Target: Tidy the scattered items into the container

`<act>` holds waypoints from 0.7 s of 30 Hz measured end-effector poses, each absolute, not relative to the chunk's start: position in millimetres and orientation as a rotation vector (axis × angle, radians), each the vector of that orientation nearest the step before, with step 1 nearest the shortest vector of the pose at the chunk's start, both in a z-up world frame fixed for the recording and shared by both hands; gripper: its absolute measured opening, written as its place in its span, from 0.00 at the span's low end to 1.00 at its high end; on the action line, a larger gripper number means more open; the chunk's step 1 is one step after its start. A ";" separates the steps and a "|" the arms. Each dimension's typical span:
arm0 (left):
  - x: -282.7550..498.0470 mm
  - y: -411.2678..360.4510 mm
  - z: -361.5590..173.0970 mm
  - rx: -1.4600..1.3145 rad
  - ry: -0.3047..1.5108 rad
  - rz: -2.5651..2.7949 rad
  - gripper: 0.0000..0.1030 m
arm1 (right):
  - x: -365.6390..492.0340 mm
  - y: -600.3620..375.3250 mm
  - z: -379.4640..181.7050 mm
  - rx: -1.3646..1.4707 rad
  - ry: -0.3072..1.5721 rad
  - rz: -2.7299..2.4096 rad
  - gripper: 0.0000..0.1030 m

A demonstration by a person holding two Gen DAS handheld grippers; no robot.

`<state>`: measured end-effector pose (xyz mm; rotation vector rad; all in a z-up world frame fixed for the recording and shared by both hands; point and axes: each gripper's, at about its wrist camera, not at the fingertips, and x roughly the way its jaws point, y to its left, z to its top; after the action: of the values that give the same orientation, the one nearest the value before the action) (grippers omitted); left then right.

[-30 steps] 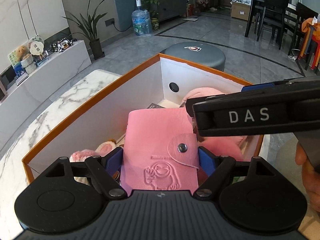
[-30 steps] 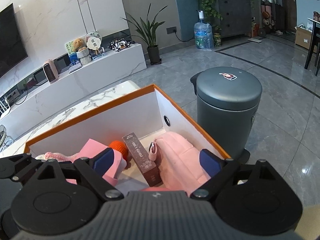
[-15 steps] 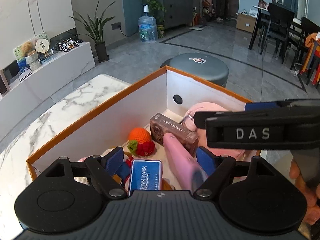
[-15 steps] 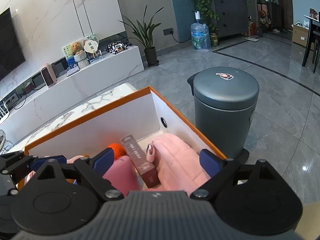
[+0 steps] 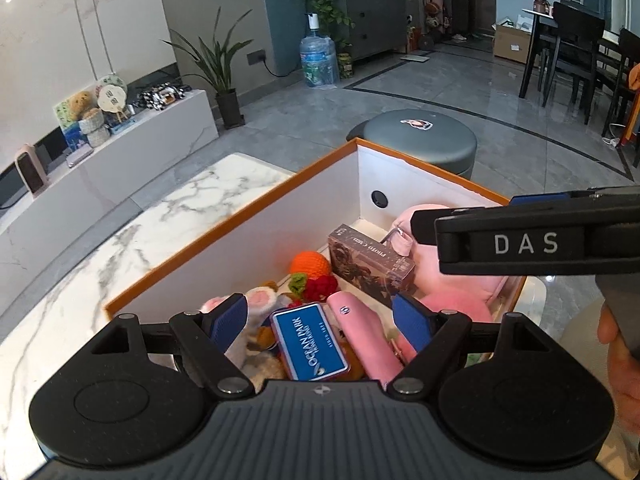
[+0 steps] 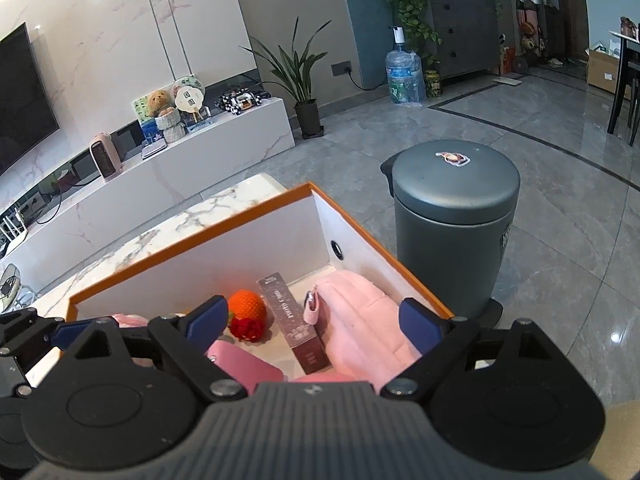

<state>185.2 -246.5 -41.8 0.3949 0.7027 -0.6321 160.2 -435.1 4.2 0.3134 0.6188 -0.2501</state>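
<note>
Marble tabletop (image 5: 192,216) bearing orange-rimmed box (image 5: 240,220): pink wallet (image 5: 370,340) lies inside, below released, empty left gripper (image 5: 322,320); right gripper (image 6: 314,322), likewise spread, hovers over pink pouch (image 6: 360,320) and brown carton (image 6: 294,324).

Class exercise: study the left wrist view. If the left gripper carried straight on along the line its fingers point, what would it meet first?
Probably the blue Ocean Park tin, lying between the open left gripper fingers inside the orange-rimmed box, beside the pink wallet. Depth is unclear, so the wallet could touch first.
</note>
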 end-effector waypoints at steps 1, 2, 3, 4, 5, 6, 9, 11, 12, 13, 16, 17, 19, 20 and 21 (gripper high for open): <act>183.4 -243.9 -39.3 0.391 0.703 -0.623 0.92 | 158.4 -433.8 6.7 0.309 0.615 -0.248 0.91; 181.5 -241.2 -36.7 0.384 0.704 -0.613 0.92 | 156.5 -432.4 9.4 0.306 0.612 -0.246 0.91; 179.9 -238.0 -34.0 0.374 0.706 -0.605 0.92 | 154.4 -430.9 12.1 0.302 0.608 -0.244 0.91; 178.0 -234.4 -31.2 0.362 0.707 -0.597 0.92 | 152.2 -429.6 14.8 0.297 0.605 -0.244 0.91; 176.5 -230.8 -27.8 0.349 0.709 -0.590 0.92 | 149.8 -427.8 17.9 0.292 0.603 -0.244 0.91; 174.9 -226.9 -24.8 0.335 0.712 -0.584 0.92 | 147.1 -426.3 20.7 0.287 0.600 -0.242 0.91; 168.3 -217.2 -14.7 0.299 0.714 -0.571 0.92 | 138.9 -419.5 29.5 0.272 0.593 -0.233 0.91; 163.3 -210.7 -6.7 0.278 0.709 -0.558 0.92 | 131.8 -414.2 35.5 0.262 0.588 -0.225 0.91; 160.7 -207.6 -2.4 0.266 0.706 -0.550 0.92 | 128.6 -410.7 38.7 0.257 0.586 -0.221 0.91; 158.2 -204.7 1.6 0.254 0.705 -0.543 0.92 | 124.9 -408.3 41.1 0.252 0.583 -0.218 0.91; 150.9 -195.3 13.1 0.212 0.697 -0.529 0.92 | 115.2 -399.4 49.5 0.234 0.580 -0.208 0.91; 148.2 -192.4 15.8 0.207 0.696 -0.525 0.92 | 112.0 -396.5 52.2 0.227 0.578 -0.204 0.91; 141.7 -187.7 19.5 0.204 0.685 -0.514 0.92 | 104.6 -391.4 57.5 0.223 0.570 -0.198 0.91; 138.4 -185.5 20.8 0.204 0.678 -0.508 0.92 | 101.5 -389.0 59.8 0.219 0.568 -0.195 0.91; 135.2 -183.1 21.8 0.201 0.673 -0.505 0.92 | 99.9 -387.3 61.7 0.212 0.567 -0.191 0.91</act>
<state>135.2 -183.1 21.8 0.2013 0.6726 -0.5053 99.9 -387.3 61.7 0.2120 0.5670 -0.1910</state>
